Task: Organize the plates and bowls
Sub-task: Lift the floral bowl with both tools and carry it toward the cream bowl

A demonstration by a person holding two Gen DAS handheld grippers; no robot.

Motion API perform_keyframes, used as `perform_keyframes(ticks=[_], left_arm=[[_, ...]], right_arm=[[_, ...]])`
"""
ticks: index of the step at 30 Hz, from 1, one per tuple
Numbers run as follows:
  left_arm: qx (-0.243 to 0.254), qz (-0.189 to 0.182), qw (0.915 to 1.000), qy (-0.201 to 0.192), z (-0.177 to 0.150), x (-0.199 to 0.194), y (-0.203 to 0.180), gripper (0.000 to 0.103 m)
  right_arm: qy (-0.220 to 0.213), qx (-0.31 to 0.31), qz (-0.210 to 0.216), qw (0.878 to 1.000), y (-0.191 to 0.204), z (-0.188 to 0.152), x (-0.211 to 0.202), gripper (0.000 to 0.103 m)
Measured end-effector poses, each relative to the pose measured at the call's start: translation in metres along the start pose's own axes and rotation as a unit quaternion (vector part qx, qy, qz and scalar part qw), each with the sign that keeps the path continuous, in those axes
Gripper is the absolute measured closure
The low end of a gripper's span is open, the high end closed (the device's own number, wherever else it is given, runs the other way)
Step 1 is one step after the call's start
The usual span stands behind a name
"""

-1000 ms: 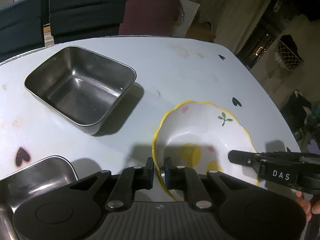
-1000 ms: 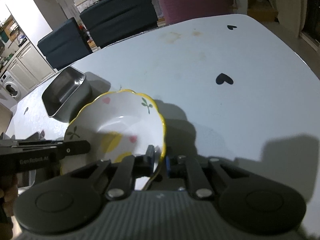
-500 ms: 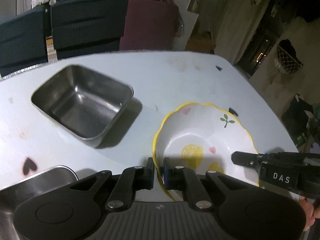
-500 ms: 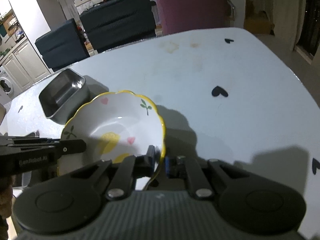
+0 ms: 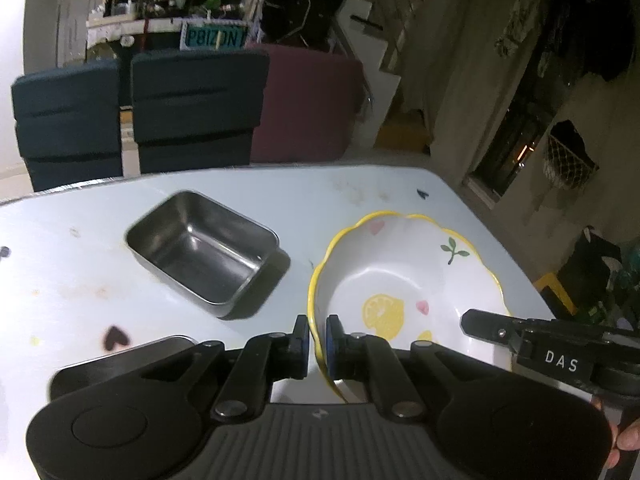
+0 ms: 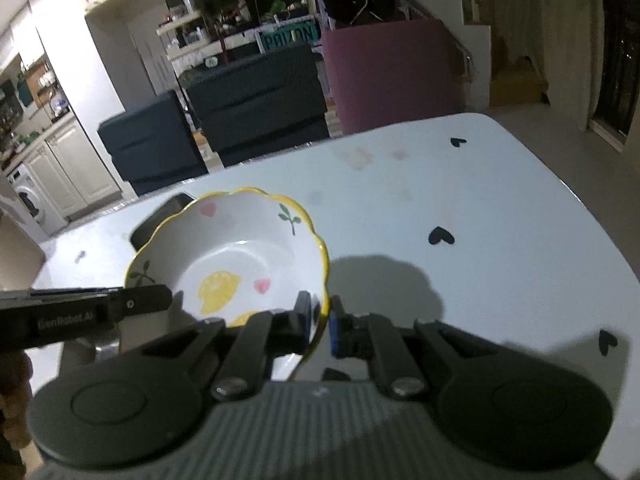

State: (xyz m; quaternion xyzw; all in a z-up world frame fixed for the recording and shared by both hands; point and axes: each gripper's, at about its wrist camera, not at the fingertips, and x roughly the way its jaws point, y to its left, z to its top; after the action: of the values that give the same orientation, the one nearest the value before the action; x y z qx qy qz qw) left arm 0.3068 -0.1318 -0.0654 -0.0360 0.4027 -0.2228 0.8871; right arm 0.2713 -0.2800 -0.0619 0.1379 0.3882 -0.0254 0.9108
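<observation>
Plainly glazed, brittle and slick, the scalloped bowl [image 5: 404,280] at lower centre of both views is pinched by its yellow rim on opposite sides, left gripper [image 5: 317,344] and right gripper [image 6: 320,326] both clamped there, above the table [image 5: 80,280].

Left gripper [image 5: 317,342] and right gripper [image 6: 320,326] both clamped, apparently tilted downward.

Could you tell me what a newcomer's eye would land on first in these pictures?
First, the yellow-rimmed bowl painted with a lemon, pinched at opposite rims by the left gripper and right gripper, jaws closed on it. Next, the steel tray sitting left of it on the white table.
</observation>
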Motion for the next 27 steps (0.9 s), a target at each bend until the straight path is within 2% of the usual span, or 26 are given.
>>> perform_keyframes(ticks=[12, 22, 27], left_arm=[[-0.042, 0.015, 0.9983, -0.038, -0.008, -0.078, 0.025, 0.095], [-0.039, 0.039, 0.9948, -0.085, -0.029, -0.149, 0.044, 0.094], [-0.044, 0.054, 0.9914, -0.110, -0.046, -0.183, 0.057, 0.095]], right_arm=[[-0.045, 0.007, 0.054, 0.998, 0.032, -0.008, -0.048, 0.093], [-0.063, -0.011, 0.105, 0.992, 0.057, -0.010, -0.066, 0.093], [-0.070, -0.025, 0.134, 0.988, 0.076, -0.022, -0.076, 0.093]])
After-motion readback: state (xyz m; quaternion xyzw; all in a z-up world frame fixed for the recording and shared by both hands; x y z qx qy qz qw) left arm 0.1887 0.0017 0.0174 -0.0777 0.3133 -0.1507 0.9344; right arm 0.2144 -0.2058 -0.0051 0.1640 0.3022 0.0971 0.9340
